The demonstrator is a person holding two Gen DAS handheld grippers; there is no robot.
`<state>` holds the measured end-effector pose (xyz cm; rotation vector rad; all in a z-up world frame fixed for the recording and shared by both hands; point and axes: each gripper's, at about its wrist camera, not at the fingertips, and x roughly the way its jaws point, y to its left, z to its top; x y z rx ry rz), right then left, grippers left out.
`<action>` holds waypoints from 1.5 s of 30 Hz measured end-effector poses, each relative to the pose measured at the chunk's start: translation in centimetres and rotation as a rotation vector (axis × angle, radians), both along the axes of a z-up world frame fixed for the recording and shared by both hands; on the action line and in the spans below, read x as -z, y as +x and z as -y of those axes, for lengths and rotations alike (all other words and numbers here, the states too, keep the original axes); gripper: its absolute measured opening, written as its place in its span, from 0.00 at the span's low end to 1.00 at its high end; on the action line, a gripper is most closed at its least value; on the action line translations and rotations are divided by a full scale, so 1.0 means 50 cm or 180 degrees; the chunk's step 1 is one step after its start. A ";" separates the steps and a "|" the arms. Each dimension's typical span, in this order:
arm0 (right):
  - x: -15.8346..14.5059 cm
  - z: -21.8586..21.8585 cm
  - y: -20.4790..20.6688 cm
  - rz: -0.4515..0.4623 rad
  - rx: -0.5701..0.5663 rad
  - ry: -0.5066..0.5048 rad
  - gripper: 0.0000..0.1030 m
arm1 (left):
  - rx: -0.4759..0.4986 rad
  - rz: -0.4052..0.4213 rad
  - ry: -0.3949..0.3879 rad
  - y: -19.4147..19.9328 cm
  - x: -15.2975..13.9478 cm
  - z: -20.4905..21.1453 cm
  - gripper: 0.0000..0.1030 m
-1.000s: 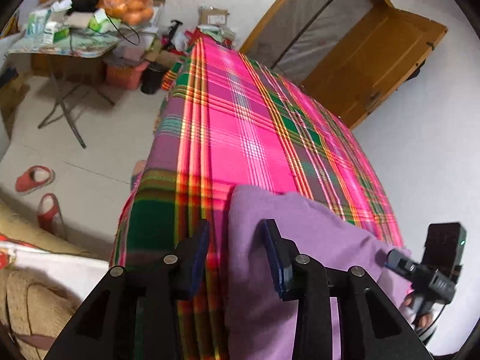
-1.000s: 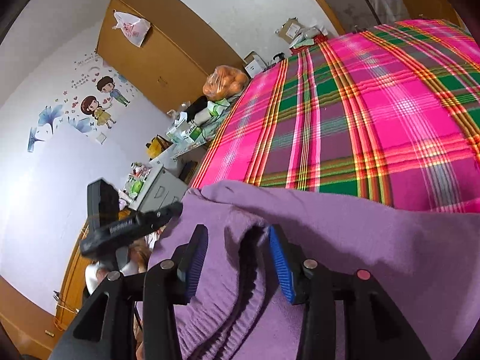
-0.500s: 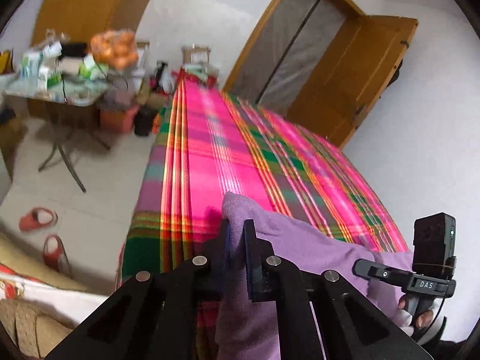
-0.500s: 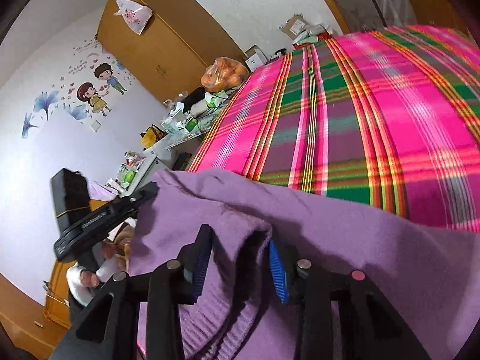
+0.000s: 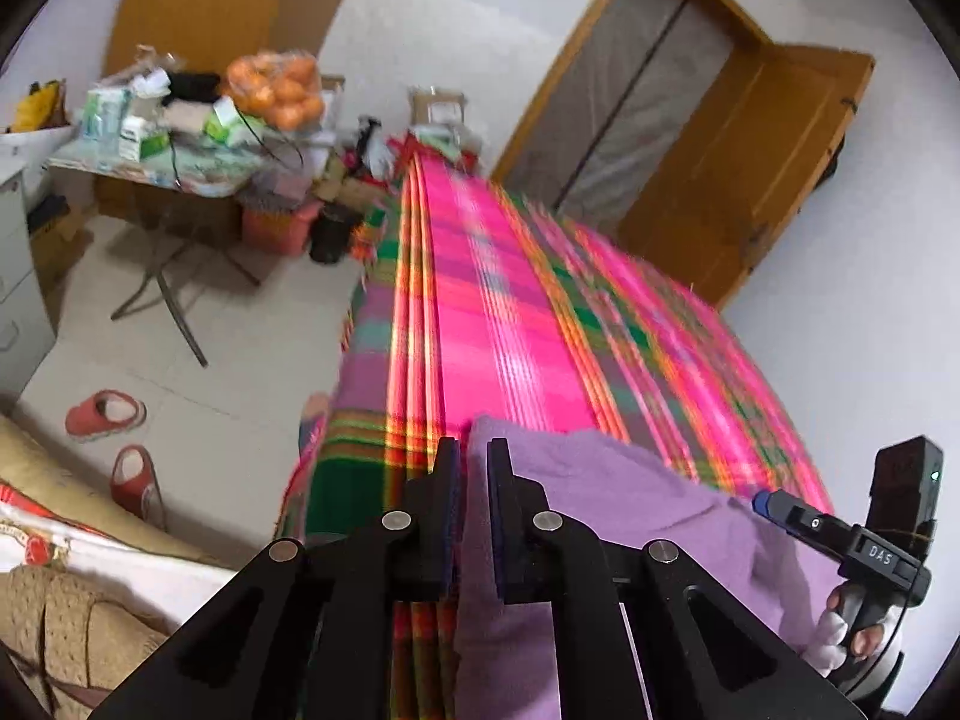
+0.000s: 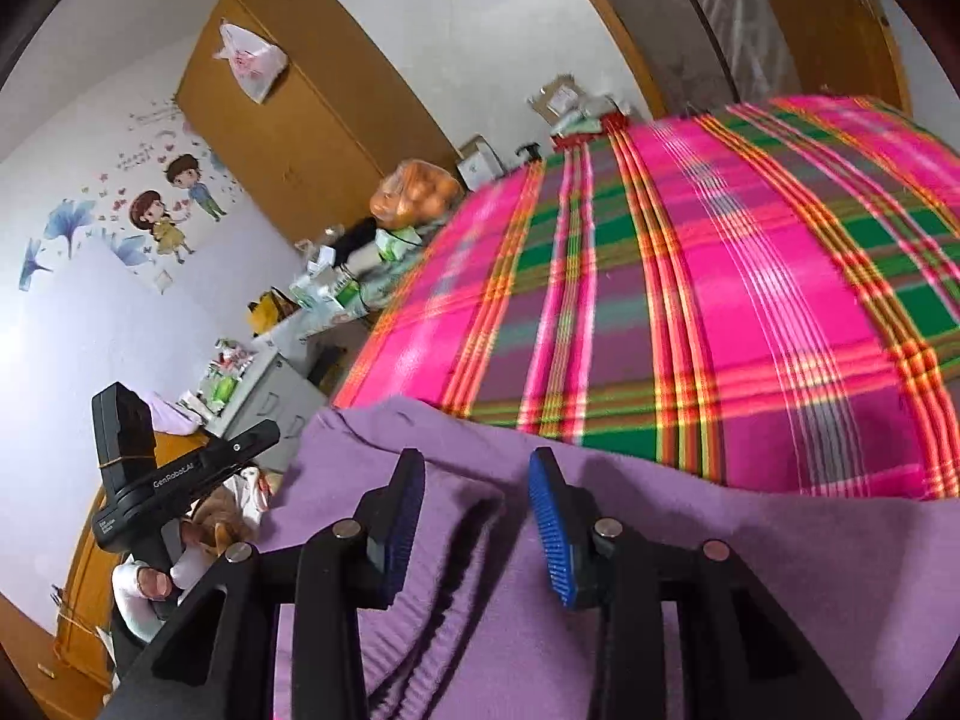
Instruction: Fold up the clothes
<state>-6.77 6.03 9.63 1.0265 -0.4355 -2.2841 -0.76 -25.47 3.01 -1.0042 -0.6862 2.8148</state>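
A purple knit garment (image 5: 630,510) lies at the near end of a bed with a pink and green plaid cover (image 5: 510,330). My left gripper (image 5: 474,462) is shut on the garment's left edge, which stands up as a thin strip of cloth between the pads. In the right wrist view my right gripper (image 6: 474,468) is shut on a thick bunched fold of the purple garment (image 6: 720,570) near its ribbed hem. The cloth stretches between the two grippers, above the plaid cover (image 6: 720,300). A hand holds each gripper's handle.
Left of the bed, a folding table (image 5: 180,162) holds clutter and a bag of oranges (image 5: 276,90). Red slippers (image 5: 105,414) sit on the tiled floor. A wooden door (image 5: 750,168) stands beyond the bed, and a wardrobe (image 6: 288,120) and grey cabinet (image 6: 270,390) line the wall.
The left jaws, open a second ago, have shut on the garment's edge and lifted. The right jaws have narrowed onto the bunched fold. The cloth has risen off the cover.
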 end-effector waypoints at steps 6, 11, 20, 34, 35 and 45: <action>-0.018 0.075 0.012 -0.0095 -0.0386 0.0079 0.37 | 0.0274 0.0035 -0.0062 0.037 0.009 -0.065 0.09; 0.037 0.102 -0.031 0.0189 -0.0349 0.0265 0.27 | 0.0513 0.0320 -0.0269 0.020 0.056 -0.127 0.09; 0.000 0.078 0.049 -0.0091 -0.0565 0.0178 0.33 | 0.0545 0.0093 -0.0175 0.105 0.040 -0.176 0.10; 0.038 0.077 0.155 -0.0238 -0.0715 0.0701 0.39 | 0.0403 -0.0241 -0.0222 0.214 0.080 -0.249 0.10; 0.037 0.075 0.158 -0.0238 -0.0701 0.0704 0.39 | 0.0378 -0.0240 -0.0282 0.218 0.076 -0.255 0.10; 0.032 0.046 0.180 -0.0344 -0.0666 0.0582 0.40 | 0.0342 -0.0231 -0.0176 0.230 0.066 -0.268 0.10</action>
